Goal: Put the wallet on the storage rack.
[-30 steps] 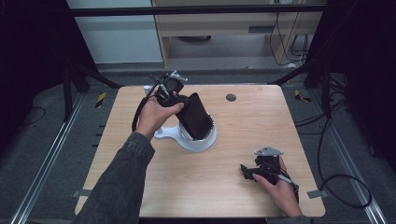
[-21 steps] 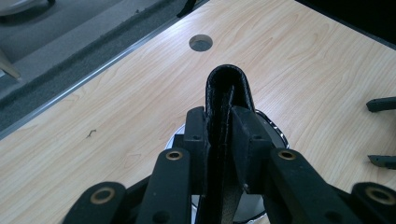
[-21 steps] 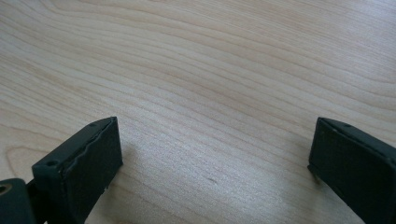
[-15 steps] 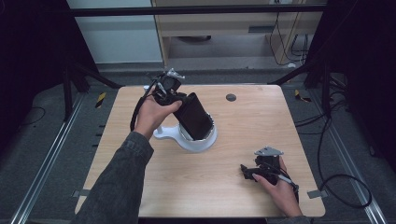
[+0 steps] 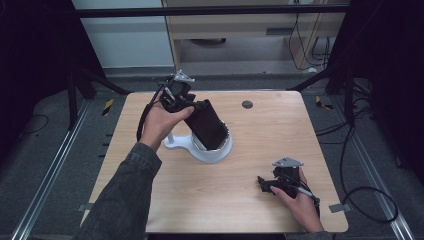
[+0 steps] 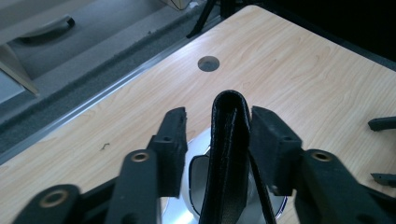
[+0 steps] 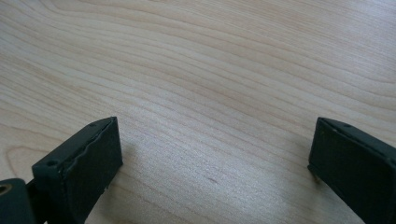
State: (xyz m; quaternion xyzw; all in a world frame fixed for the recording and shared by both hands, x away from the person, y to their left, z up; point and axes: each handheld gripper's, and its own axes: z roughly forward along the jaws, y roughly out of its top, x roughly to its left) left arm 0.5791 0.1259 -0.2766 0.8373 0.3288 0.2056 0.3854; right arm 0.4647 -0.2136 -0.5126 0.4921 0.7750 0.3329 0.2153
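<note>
On the wooden surface [image 5: 150, 200] in the high view, the left claw [image 5: 192, 107] holds a black pouch [image 5: 207, 125] tilted over a white stand [image 5: 205, 150]; the right claw [image 5: 265, 182] rests near the front edge. In the left gripper view, its jaws are parted, only one touching the pouch. In the right gripper view, the jaws stand wide apart over bare wood.

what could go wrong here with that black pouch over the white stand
1. In the left gripper view the black pouch touches only one jaw, with a gap on the other side, so it may slip from the left gripper.
2. It hangs tilted over the white stand, so lowering it may nudge the stand.
3. The right gripper rests far away and open, too far to steady anything.
</note>
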